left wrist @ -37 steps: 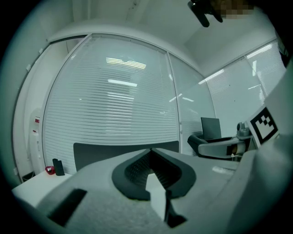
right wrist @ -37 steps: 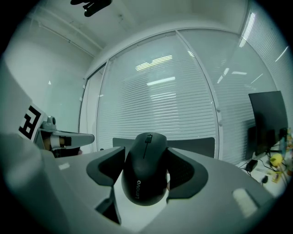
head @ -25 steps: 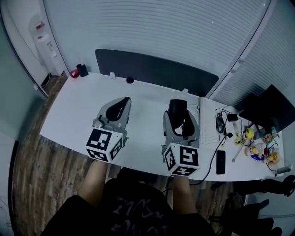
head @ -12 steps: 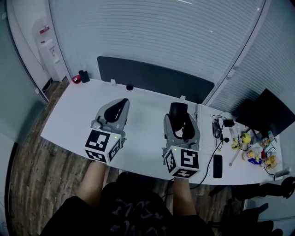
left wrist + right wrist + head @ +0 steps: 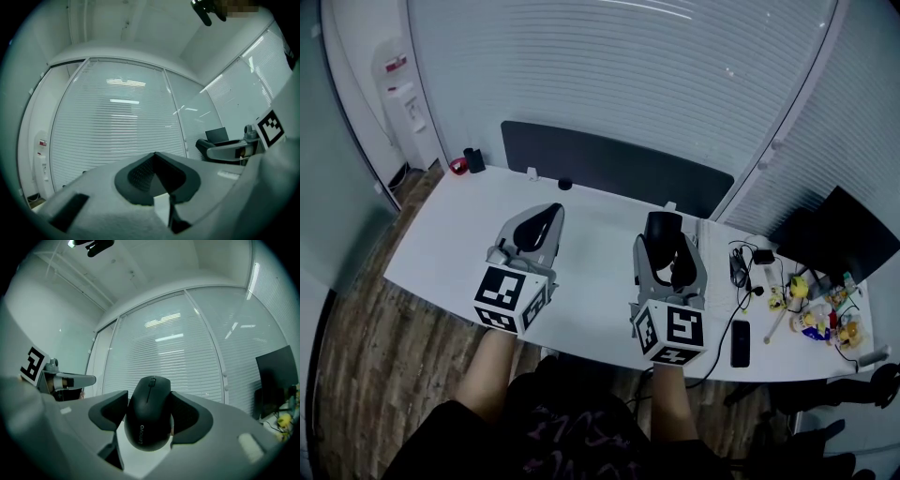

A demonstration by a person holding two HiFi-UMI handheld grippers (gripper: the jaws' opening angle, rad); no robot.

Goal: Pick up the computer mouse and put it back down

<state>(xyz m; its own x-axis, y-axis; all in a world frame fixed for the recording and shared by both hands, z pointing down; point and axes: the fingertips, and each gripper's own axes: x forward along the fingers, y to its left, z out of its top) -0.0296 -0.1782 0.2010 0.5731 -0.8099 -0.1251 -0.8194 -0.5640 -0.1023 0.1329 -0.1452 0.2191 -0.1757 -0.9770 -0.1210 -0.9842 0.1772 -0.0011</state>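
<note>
A black computer mouse (image 5: 149, 414) sits between the jaws of my right gripper (image 5: 151, 420), nose pointing away, and the pads press on its two sides. In the head view the mouse (image 5: 662, 228) is held above the white desk (image 5: 450, 230) by the right gripper (image 5: 666, 246), right of centre. My left gripper (image 5: 540, 223) hovers level beside it to the left, with its jaws together. The left gripper view shows the left gripper (image 5: 154, 174) with its dark pads meeting and nothing between them. Both grippers point towards the blinds.
A white keyboard (image 5: 713, 255) lies just right of the right gripper. Cables (image 5: 742, 267), a black phone (image 5: 739, 343) and small toys (image 5: 814, 311) crowd the desk's right end by a dark monitor (image 5: 842, 234). A dark partition (image 5: 609, 164) runs along the back edge.
Both grippers have risen a little above the desk, and the mouse stays in the right one. The head camera has tipped up slightly.
</note>
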